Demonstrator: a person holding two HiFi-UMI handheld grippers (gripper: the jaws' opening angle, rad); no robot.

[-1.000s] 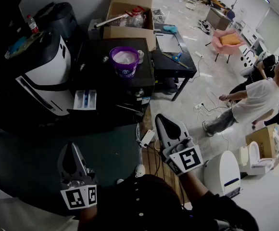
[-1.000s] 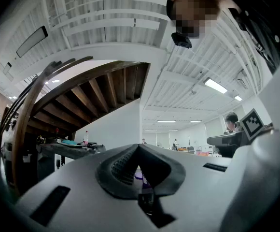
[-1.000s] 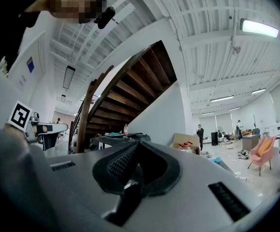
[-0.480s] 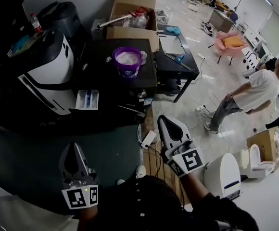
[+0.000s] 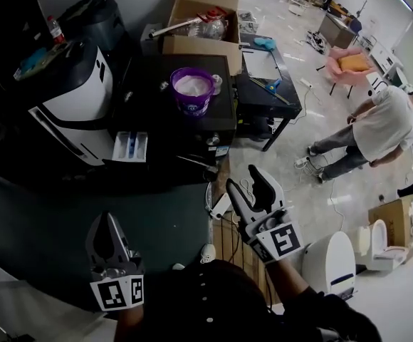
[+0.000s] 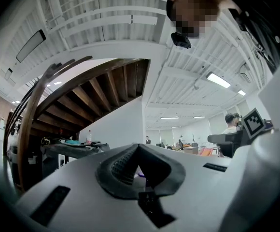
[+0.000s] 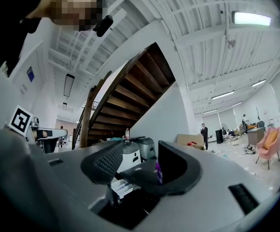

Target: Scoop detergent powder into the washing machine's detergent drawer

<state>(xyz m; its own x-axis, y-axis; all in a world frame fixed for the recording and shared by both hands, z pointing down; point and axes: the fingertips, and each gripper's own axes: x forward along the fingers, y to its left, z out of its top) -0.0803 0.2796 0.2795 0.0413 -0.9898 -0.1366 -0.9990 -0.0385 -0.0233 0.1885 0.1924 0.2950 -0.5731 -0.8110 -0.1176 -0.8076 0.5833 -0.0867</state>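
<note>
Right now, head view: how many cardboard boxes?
2. An open cardboard box stands behind the purple tub at the top; a smaller cardboard box sits on the floor, far right. Others may be hidden in the distant clutter.

Black sleeves [image 5: 302, 301]; pale grey left gripper [image 5: 107, 219] and right gripper [image 5: 246, 179], its dark jaws opening empty, bear square-marker cubes [image 5: 283, 239].
</note>
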